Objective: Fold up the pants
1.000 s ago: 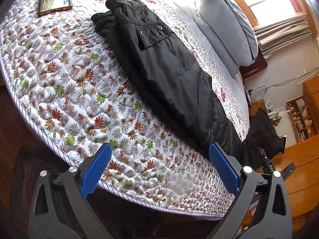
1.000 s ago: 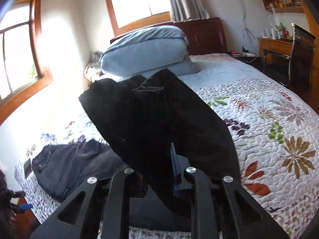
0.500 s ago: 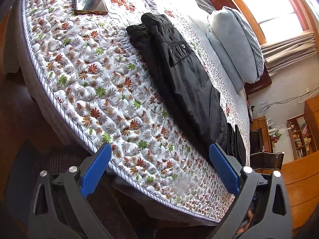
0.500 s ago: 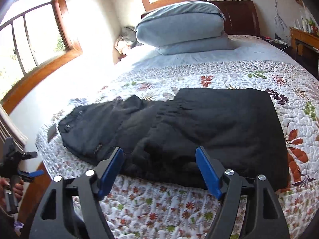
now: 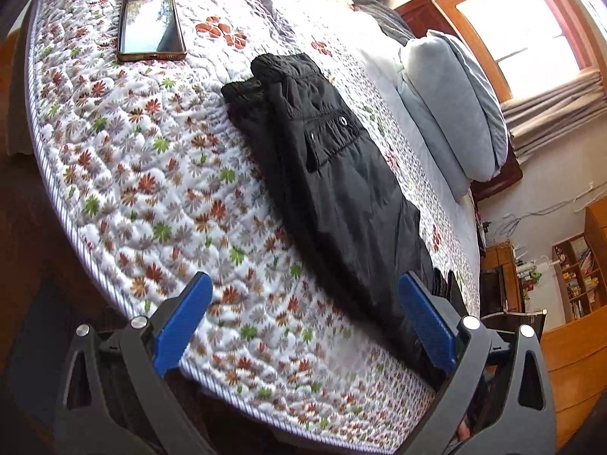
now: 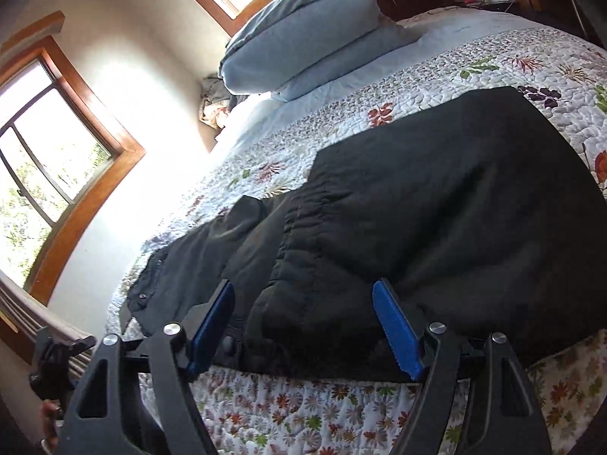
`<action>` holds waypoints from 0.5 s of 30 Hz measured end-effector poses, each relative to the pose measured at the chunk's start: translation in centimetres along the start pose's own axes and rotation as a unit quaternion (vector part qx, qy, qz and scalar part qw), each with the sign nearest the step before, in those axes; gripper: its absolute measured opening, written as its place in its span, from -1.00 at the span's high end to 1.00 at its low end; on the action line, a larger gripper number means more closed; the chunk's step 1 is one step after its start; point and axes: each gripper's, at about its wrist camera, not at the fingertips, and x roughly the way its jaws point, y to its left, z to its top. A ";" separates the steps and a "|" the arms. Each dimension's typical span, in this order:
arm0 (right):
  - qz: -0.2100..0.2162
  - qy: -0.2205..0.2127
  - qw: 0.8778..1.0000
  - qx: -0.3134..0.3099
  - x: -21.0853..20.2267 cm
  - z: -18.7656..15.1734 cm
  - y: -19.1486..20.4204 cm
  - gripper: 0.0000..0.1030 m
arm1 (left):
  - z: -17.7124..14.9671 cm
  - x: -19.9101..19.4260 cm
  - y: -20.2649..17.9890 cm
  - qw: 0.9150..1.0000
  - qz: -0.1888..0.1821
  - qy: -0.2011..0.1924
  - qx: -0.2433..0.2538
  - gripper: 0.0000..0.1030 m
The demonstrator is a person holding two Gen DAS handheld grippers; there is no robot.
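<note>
Black padded pants (image 5: 334,182) lie on the floral quilt (image 5: 144,174), waistband at the far end, legs folded back over themselves at the near end. In the right wrist view the folded leg part (image 6: 455,204) lies on top of the rest of the pants. My left gripper (image 5: 303,326) is open and empty, above the quilt's near edge, its right finger beside the pants' folded end. My right gripper (image 6: 303,333) is open and empty, its jaws standing either side of the pants' near edge.
A phone (image 5: 150,24) lies on the quilt at the far left corner. Blue-grey pillows (image 5: 451,106) are stacked at the headboard. The bed edge (image 5: 68,204) curves close in front of the left gripper. A desk and shelves (image 5: 569,276) stand at the right.
My right gripper carried the pant legs over, laid them on the pants and opened. It now sits lower and closer to the fabric. My left gripper stayed open and shifted its view along the bed.
</note>
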 end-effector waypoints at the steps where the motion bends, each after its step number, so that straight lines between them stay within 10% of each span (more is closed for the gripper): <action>1: 0.013 -0.011 1.000 0.001 -1.2 0.1 0.2 -0.49 | 0.9 0.8 0.1 1.000 0.002 -0.001 -0.009 -0.91; 15: 0.103 -0.086 0.986 0.102 -7.3 -0.3 -5.5 -0.62 | 7.2 6.4 1.9 0.992 -0.021 0.004 -0.127 -0.94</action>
